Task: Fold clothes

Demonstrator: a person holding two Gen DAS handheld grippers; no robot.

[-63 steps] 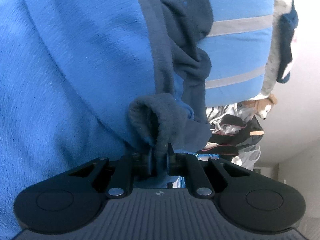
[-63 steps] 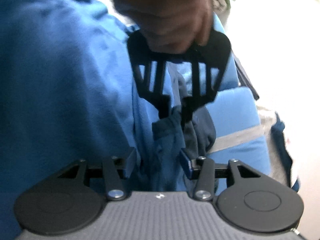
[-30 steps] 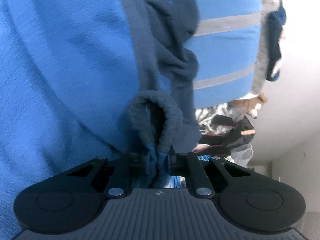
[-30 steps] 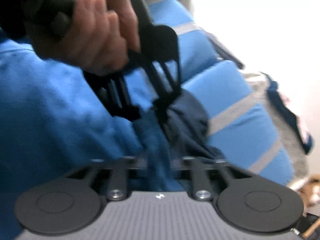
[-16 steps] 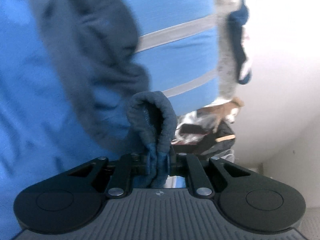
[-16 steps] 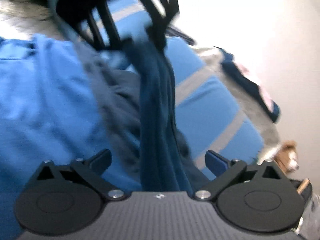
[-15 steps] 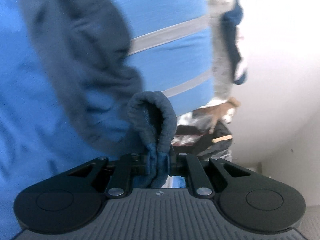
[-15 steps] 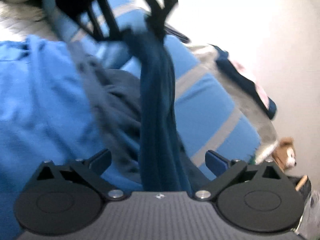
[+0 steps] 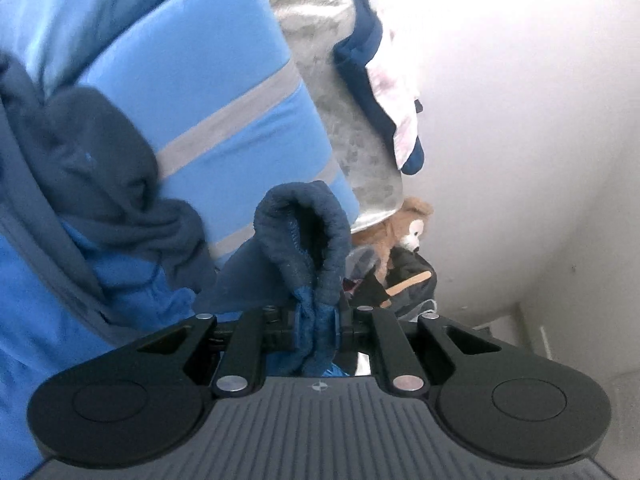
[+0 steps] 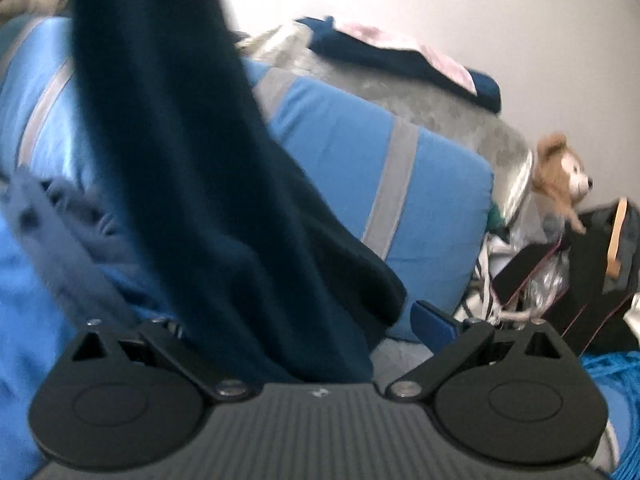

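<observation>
Pillows [image 9: 208,80] now show; left tongs [image 9: 317,322] still pinch lifted garment [image 9: 304,232].

Surface: bed w/ bright blue fleece blanket [image 9: 36,320], fills left of both views.
On bed, back: blue cushion [image 9: 208,92] w/ grey stripes, lying on the blanket.
On bed, beyond cushion: grey mottled cover [image 10: 452,112], navy-and-pink cloth [image 10: 400,60] draped on top.
On blanket, front: dark navy garment [image 9: 100,168], bunched, touching the cushion.
Bed edge, right: brown plush toy [image 10: 560,176], just beside grey cover.
Past edge: dark bags [image 10: 592,280], clutter; support unclear.
</observation>
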